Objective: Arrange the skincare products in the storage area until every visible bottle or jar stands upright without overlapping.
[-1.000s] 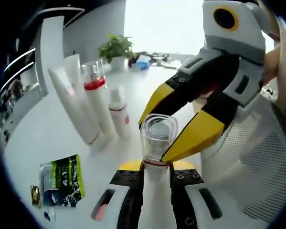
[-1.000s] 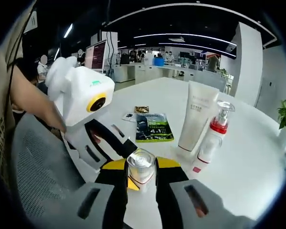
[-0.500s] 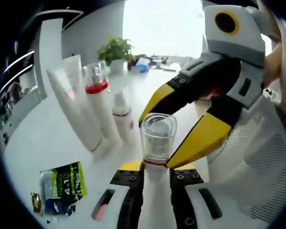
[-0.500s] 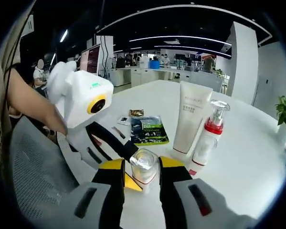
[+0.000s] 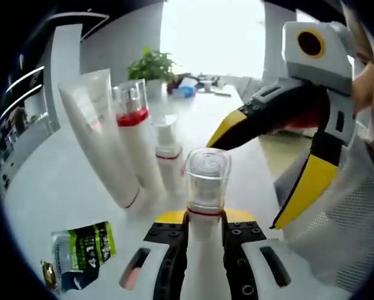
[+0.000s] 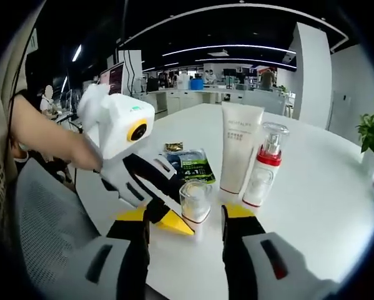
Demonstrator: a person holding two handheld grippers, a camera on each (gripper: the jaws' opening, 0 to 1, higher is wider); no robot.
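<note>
Left gripper view: clamped in left gripper [image 5: 204, 220], white clear-capped bottle [image 5: 206, 187]; right gripper [image 6: 185, 219] spread apart. Three white containers [image 5: 133, 140] upright already; held bottle left to place.

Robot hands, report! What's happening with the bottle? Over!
Left gripper shut on bottle, upright. Right gripper open around its cap. Tube and pump bottles standing close beside.
</note>
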